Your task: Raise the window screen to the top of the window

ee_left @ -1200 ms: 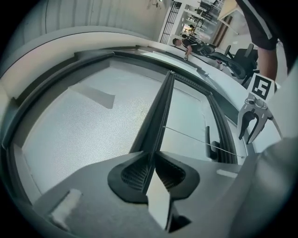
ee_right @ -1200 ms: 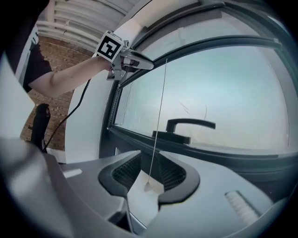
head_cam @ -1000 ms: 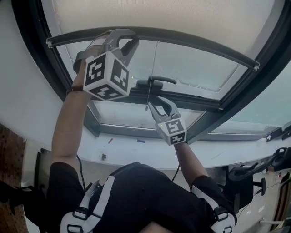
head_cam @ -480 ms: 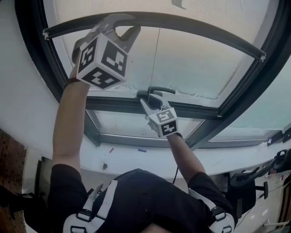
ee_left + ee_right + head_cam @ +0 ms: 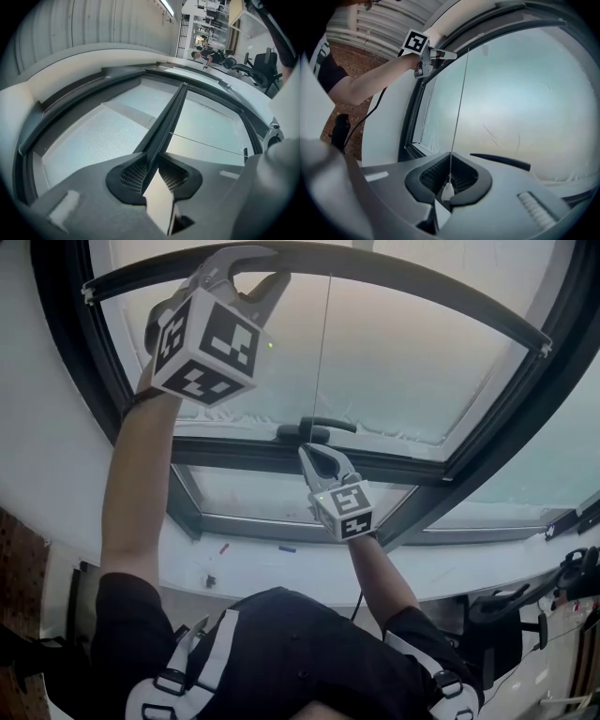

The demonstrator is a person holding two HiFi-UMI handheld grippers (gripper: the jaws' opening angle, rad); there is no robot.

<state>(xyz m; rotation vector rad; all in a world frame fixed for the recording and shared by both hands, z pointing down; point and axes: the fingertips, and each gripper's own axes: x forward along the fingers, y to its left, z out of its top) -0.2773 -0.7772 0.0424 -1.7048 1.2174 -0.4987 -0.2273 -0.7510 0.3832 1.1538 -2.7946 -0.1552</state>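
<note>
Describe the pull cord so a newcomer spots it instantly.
Find the big dark-framed window and the dark screen bar across its top. From that bar a hair-thin pull cord hangs straight to the right claw, shut on its white tip. Everything nearby is thick and dark.

Soft daylight glows through the window [image 5: 403,362]; the room side stays dim, and fisheye distortion bends all edges.

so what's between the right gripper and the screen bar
A pull cord hanging from the screen bar, in the head view; the right gripper has just closed on its end.
</note>
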